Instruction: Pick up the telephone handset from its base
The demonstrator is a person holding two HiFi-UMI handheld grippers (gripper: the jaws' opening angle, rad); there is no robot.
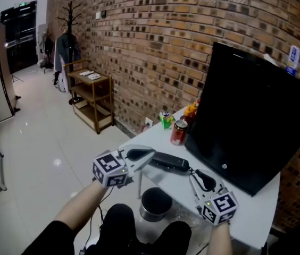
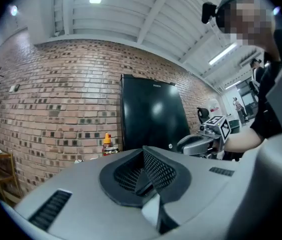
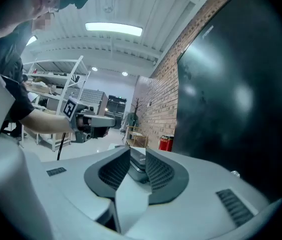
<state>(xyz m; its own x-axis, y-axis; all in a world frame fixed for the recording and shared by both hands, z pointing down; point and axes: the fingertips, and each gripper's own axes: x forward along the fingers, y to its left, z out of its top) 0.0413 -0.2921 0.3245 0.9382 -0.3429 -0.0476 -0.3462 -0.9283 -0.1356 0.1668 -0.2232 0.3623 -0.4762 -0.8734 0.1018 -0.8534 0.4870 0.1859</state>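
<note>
The black telephone (image 1: 168, 162) lies flat on the white table (image 1: 256, 217) in front of the monitor; I cannot tell the handset from its base here. My right gripper (image 1: 196, 172) points at its right end, jaws open. In the right gripper view the phone's end (image 3: 138, 160) shows in the gap of the right gripper (image 3: 137, 170), with no pad plainly pressing on it. My left gripper (image 1: 150, 153) hovers just left of the phone, shut with nothing in it. In the left gripper view the left gripper (image 2: 144, 180) has its pads together, and the right gripper (image 2: 201, 140) shows beyond.
A large black monitor (image 1: 251, 116) stands close behind the phone. A red can (image 1: 178, 132), orange bottles (image 1: 191, 110) and a green cup (image 1: 165, 120) sit at the table's far left by the brick wall. A metal bin (image 1: 155, 203) is under the table edge. A wooden shelf (image 1: 91, 97) stands farther off.
</note>
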